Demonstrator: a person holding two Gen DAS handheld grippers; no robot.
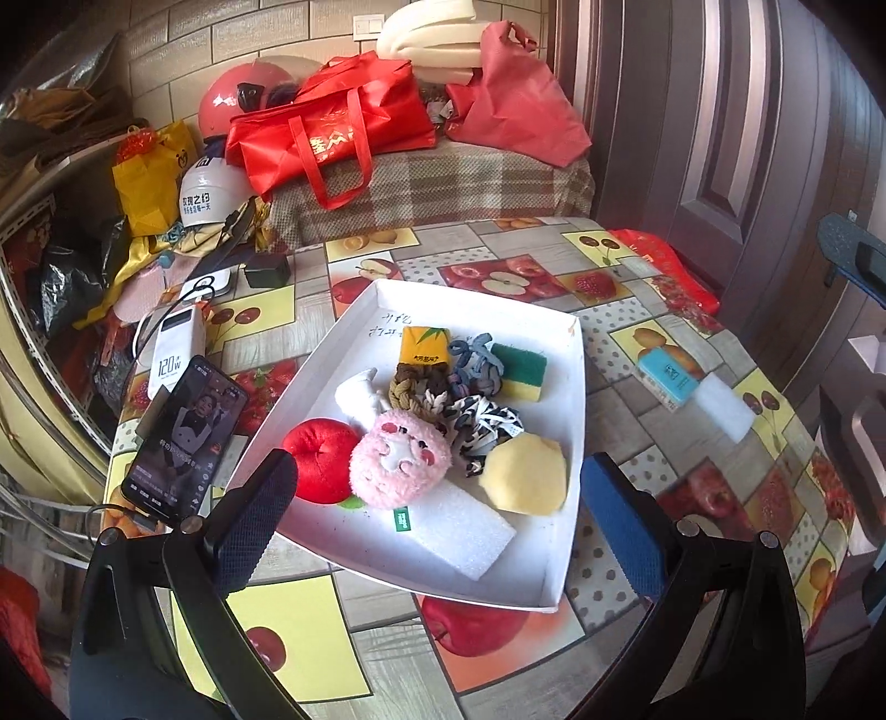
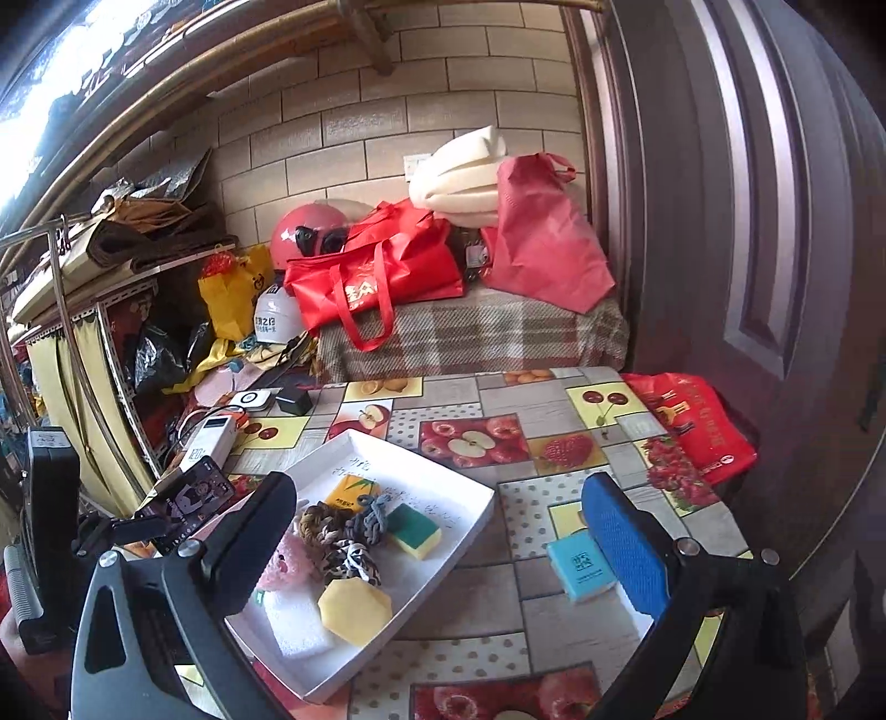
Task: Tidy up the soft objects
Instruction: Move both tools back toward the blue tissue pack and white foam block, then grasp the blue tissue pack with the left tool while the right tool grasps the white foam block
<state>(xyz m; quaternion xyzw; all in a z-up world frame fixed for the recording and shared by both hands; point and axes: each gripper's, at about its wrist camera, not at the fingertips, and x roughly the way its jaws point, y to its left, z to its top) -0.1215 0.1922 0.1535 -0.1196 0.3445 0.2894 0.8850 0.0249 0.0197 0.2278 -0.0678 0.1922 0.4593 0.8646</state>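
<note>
While both grippers (image 1: 437,515) (image 2: 440,540) gape empty: white tray (image 1: 573,354) of pink plush (image 1: 398,459), sponge (image 1: 518,371), knotted ropes (image 1: 443,387).

Beige brick wall (image 2: 354,111) at the back, with a white switch (image 1: 368,26) on it. Dark wooden door (image 2: 747,221) on the right, metal shelf (image 2: 94,310) with piles of stuff on the left, bright light in the top left corner. Checked bench (image 1: 443,188) under red bags (image 1: 332,133) and helmets (image 2: 302,232), just behind a table with a fruit-picture cloth (image 2: 498,410).
</note>
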